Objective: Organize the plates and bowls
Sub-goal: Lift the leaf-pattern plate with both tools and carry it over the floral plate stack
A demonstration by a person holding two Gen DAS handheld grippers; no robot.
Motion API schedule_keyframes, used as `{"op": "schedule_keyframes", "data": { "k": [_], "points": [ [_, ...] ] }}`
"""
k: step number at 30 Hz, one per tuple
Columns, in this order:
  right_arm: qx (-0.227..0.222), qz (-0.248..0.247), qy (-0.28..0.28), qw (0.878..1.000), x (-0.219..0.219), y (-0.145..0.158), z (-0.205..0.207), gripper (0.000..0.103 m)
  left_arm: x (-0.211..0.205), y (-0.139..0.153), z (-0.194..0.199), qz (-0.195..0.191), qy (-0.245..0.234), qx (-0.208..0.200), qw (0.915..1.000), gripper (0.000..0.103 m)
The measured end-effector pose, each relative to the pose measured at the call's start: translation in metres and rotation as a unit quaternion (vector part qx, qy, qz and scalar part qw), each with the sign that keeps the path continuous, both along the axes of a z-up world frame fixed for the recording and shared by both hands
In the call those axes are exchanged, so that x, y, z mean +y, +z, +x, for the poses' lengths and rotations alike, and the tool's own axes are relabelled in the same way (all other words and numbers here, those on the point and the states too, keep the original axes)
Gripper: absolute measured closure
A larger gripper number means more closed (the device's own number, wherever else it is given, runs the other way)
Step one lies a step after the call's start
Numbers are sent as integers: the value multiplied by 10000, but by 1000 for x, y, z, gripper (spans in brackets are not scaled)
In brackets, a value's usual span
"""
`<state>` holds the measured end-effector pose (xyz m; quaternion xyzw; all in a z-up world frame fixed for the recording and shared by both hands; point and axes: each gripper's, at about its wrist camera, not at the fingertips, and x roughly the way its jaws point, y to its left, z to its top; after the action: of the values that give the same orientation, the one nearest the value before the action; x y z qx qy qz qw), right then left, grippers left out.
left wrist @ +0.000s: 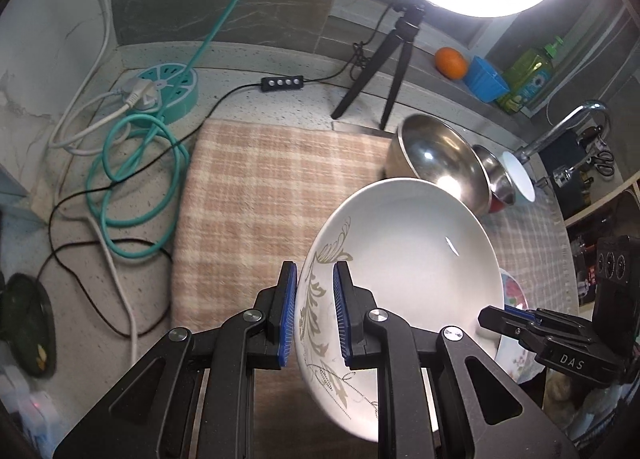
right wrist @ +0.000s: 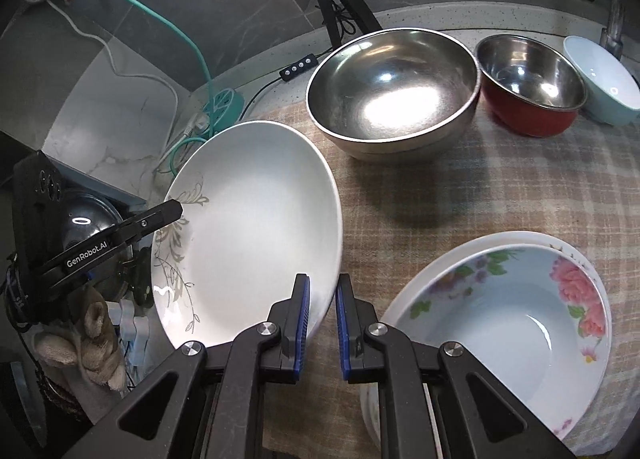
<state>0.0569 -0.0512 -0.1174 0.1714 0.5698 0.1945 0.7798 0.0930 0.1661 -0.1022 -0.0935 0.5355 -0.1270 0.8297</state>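
Note:
A white plate with a grey leaf pattern hangs tilted above the checked cloth. My left gripper is shut on its patterned rim. My right gripper is shut on the opposite rim of the same white plate. In the left wrist view the right gripper shows at the plate's far edge, and in the right wrist view the left gripper shows at the leaf pattern. A flowered bowl sits in a white dish on the cloth at the lower right.
A large steel bowl, a red-sided steel bowl and a pale blue bowl stand in a row at the back. A ring light on a tripod, a teal power hub and looped cables lie left. A gloved hand holds the left gripper.

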Motion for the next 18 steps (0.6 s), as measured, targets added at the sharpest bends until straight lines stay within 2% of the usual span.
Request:
{"op": "schedule_keyframes", "data": {
  "k": [8, 18],
  "points": [
    [-14, -83, 27, 10000, -48, 0, -20, 91, -46, 3, -23, -136, -25, -47, 9999, 87],
    [-75, -232, -143, 9996, -112, 0, -37, 91, -98, -9, -47, -423, -45, 149, 9990, 87]
  ]
}}
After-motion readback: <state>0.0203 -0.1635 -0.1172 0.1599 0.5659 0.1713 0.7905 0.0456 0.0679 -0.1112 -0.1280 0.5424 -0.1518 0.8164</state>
